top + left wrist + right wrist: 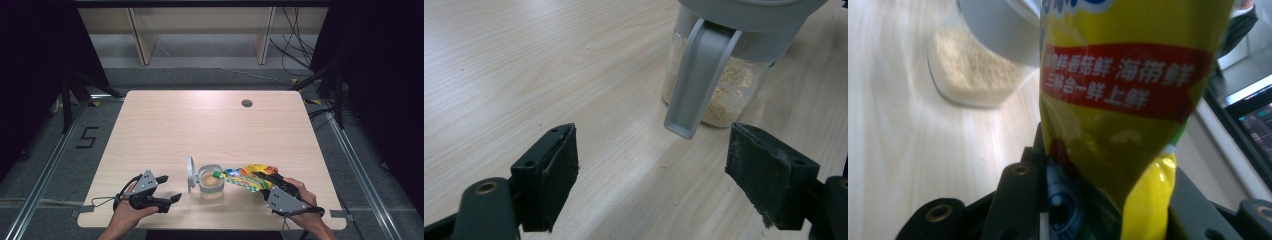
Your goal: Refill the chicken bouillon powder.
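Jar [211,184] stood near front edge of table [200,120], lid [191,174] flipped up on its left side. Wide bare wood lay behind jar and to both sides; cable hole [246,103] sat far back right. Right gripper [264,186] was clamped on yellow packet [245,177], packet's far end over jar mouth. Left gripper [169,189] lay just left of jar, jaws apart, gripping nothing. Left gripper view showed tan granules [724,95] through glass, lid tab hanging (crumbs on wood). Right gripper view showed packet's red band [1123,77] with white print.
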The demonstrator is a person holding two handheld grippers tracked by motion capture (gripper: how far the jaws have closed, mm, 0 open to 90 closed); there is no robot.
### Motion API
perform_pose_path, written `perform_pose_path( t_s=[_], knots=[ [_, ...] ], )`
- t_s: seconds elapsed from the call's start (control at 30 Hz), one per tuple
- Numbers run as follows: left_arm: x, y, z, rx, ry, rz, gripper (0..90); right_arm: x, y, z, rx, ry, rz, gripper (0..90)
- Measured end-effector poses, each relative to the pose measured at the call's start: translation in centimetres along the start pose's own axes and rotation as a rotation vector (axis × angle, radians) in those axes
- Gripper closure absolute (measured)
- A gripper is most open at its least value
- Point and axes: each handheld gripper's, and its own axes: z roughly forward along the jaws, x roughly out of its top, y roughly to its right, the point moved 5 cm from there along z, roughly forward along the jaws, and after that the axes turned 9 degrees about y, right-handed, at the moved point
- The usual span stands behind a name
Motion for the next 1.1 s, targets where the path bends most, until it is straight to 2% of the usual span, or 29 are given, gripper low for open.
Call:
perform_pose_path(
  t_s=[0.07, 0.13, 0.17, 0.23, 0.3, 0.37, 0.4, 0.5, 0.73, 0.87, 0.9, 0.93, 0.97, 1.03, 1.07, 1.1],
  knots=[
    [0.0, 0.0, 0.0, -0.003, -0.003, 0.009, 20.4, -0.1, -0.1, 0.1, -0.003, 0.025, 0.077, 70.5],
    [0.0, -0.1, 0.0, -0.006, 0.003, 0.014, 20.4, -0.3, 0.0, 0.2, 0.007, 0.047, 0.132, 70.6],
    [0.0, -0.1, 0.0, -0.005, 0.005, 0.014, 20.4, -0.5, 0.2, 0.3, -0.006, 0.054, 0.144, 70.7],
    [0.0, -0.1, 0.0, -0.003, 0.007, 0.013, 20.4, -1.0, 0.3, 0.3, 0.002, 0.061, 0.187, 71.1],
    [0.0, -0.2, -0.1, -0.002, -0.001, 0.022, 20.4, -1.5, 0.4, 0.4, 0.010, 0.060, 0.201, 71.5],
    [0.0, -0.3, -0.1, 0.001, -0.012, 0.035, 20.4, -2.0, 0.3, 0.3, 0.015, 0.064, 0.251, 72.1],
    [0.0, -0.2, -0.1, 0.002, -0.009, 0.028, 20.4, -2.2, 0.5, 0.4, 0.016, 0.075, 0.253, 72.3],
    [0.0, -0.1, -0.1, -0.003, 0.001, 0.019, 20.4, -2.8, 0.7, 0.3, 0.015, 0.087, 0.309, 72.9],
    [0.0, -0.1, -0.1, -0.004, 0.002, 0.019, 20.4, -4.0, 1.6, -0.1, -0.032, 0.122, 0.409, 73.0],
    [0.0, -0.1, -0.1, -0.003, 0.002, 0.021, 20.4, -4.6, 1.9, -0.2, -0.032, 0.134, 0.459, 72.9],
    [0.0, -0.1, -0.1, -0.004, 0.001, 0.020, 20.4, -4.7, 2.1, -0.2, -0.055, 0.141, 0.473, 72.9],
    [0.0, -0.1, -0.1, -0.004, 0.001, 0.019, 20.4, -5.0, 2.2, -0.3, -0.065, 0.132, 0.501, 72.8],
    [0.0, -0.1, -0.1, -0.004, 0.000, 0.019, 20.4, -5.1, 2.3, -0.3, -0.061, 0.133, 0.505, 72.7],
    [0.0, -0.1, 0.0, -0.004, 0.007, 0.013, 20.4, -5.1, 2.2, -0.5, -0.052, 0.131, 0.550, 72.7],
    [0.0, -0.1, 0.0, -0.003, 0.007, 0.013, 20.4, -5.2, 2.3, -0.5, -0.072, 0.135, 0.550, 72.6],
    [0.0, -0.1, -0.1, -0.004, 0.002, 0.020, 20.4, -5.2, 2.2, -0.5, -0.069, 0.134, 0.563, 72.5]
  ],
)
